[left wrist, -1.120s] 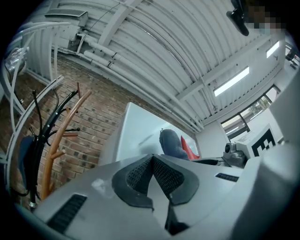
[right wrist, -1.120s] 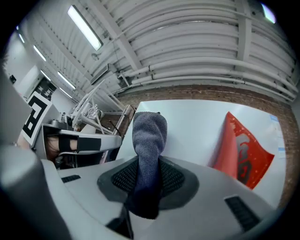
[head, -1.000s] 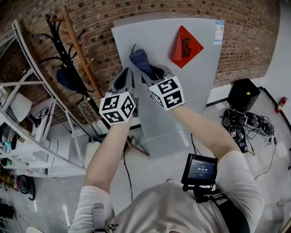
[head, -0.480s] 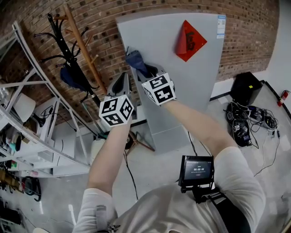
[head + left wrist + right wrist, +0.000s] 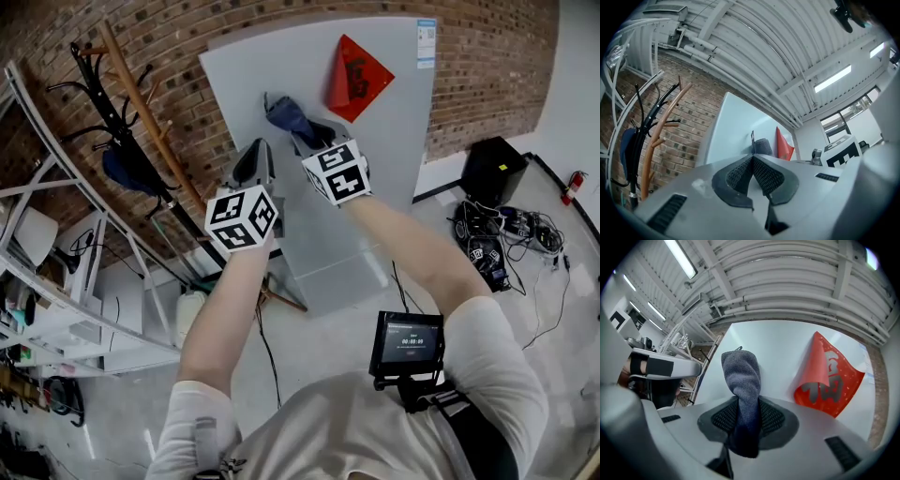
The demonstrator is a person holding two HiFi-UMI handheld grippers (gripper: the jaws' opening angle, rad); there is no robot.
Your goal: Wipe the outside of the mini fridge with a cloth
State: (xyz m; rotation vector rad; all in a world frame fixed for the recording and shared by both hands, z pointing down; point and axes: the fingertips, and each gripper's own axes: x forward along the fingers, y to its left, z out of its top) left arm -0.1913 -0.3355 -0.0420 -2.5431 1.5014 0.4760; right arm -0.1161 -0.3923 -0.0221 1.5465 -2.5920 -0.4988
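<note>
The pale grey mini fridge (image 5: 375, 150) stands against the brick wall, with a red diamond paper (image 5: 354, 77) stuck on its face. My right gripper (image 5: 302, 138) is shut on a dark blue cloth (image 5: 286, 114), which sticks out past the jaws toward the fridge's upper left face. In the right gripper view the cloth (image 5: 742, 380) rises between the pads, with the fridge (image 5: 783, 357) and the red paper (image 5: 829, 380) behind it. My left gripper (image 5: 251, 161) hovers just left of the right one, shut with nothing in it (image 5: 752, 161). The fridge (image 5: 733, 131) lies ahead of it.
A wooden coat stand (image 5: 141, 131) with dark hooks leans at the brick wall left of the fridge. White metal shelving (image 5: 56, 281) fills the left side. A black box (image 5: 489, 171) and tangled cables (image 5: 506, 248) lie on the floor at right. A small screen (image 5: 409, 345) hangs at my chest.
The view has shifted, so the fridge sits further left in frame. Both grippers have stayed close together at the fridge's upper left, the cloth still held by the right one.
</note>
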